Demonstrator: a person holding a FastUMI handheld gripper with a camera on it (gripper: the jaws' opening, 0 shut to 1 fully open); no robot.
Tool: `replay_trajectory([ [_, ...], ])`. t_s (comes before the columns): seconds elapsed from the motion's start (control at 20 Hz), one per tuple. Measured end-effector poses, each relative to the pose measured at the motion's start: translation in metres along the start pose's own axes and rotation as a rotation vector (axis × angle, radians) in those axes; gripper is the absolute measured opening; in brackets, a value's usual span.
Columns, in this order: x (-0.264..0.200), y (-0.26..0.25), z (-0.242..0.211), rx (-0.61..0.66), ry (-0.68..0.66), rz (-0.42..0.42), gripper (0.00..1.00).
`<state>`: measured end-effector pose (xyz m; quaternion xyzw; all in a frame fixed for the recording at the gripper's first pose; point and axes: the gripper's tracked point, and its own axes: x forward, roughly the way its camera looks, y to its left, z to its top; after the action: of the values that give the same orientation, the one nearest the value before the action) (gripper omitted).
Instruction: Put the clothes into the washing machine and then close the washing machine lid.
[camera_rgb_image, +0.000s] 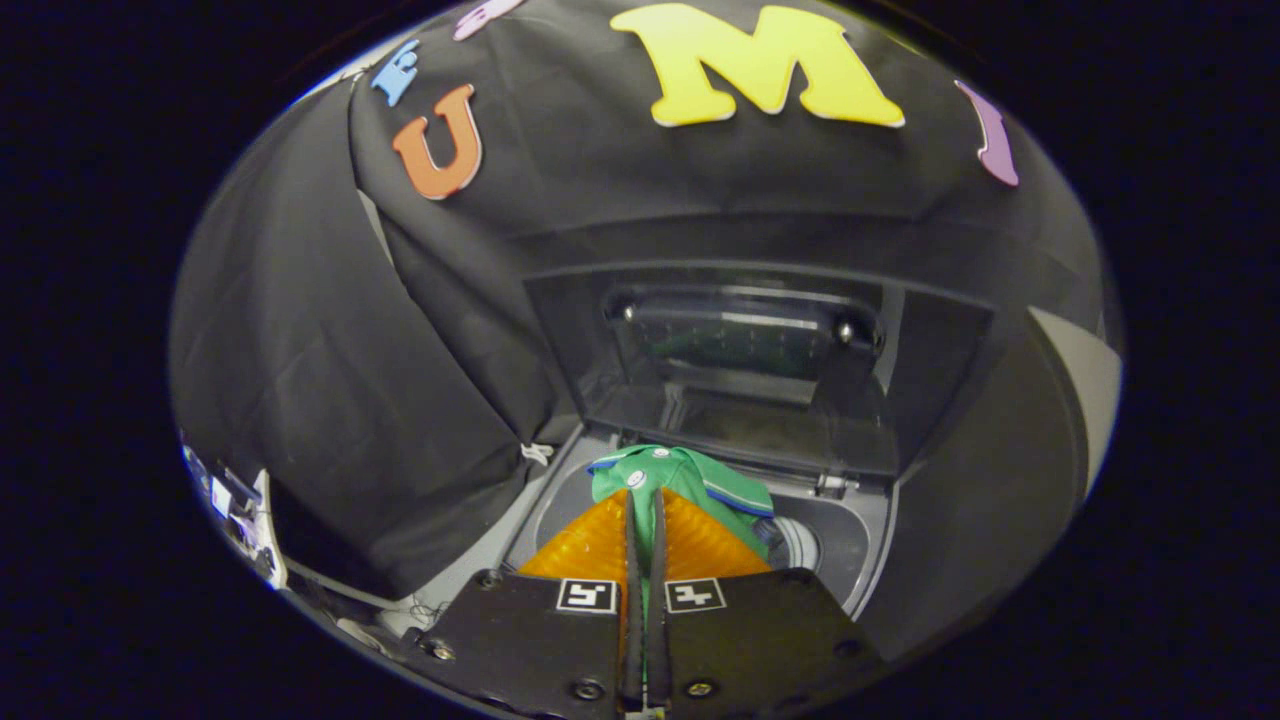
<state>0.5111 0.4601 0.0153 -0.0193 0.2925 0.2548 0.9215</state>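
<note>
The gripper (645, 520) had its orange ribbed fingers (590, 545) clenched on a green polo shirt (690, 480), the cloth pinched in the narrow gap between them. The shirt hung directly over the washing machine's open tub (830, 545). Beyond it, the dark lid (750, 350) stood raised against the booth wall

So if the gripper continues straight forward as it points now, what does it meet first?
Apart from the green shirt the gripper is already shut on, probably the raised washing machine lid beyond the open drum; depth is unclear.
</note>
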Motion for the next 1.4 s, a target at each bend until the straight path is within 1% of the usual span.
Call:
replay_trajectory([
  [0.2, 0.033, -0.020, -0.029, 0.008, 0.087, -0.069, 0.05],
  [0.3, 0.045, -0.031, -0.047, 0.022, 0.154, -0.102, 0.05],
  [0.55, 0.064, -0.045, -0.082, 0.046, 0.277, -0.149, 0.05],
  [0.65, 0.067, -0.046, -0.087, 0.038, 0.297, -0.159, 0.06],
  [0.95, 0.065, -0.049, -0.086, 0.032, 0.286, -0.188, 0.10],
  [1.05, 0.064, -0.050, -0.088, 0.027, 0.279, -0.191, 0.14],
  [1.15, 0.058, -0.051, -0.089, 0.015, 0.272, -0.196, 0.43],
  [1.3, 0.052, -0.057, -0.095, 0.011, 0.246, -0.232, 0.86],
  [1.4, 0.046, -0.058, -0.100, 0.015, 0.244, -0.238, 0.85],
])
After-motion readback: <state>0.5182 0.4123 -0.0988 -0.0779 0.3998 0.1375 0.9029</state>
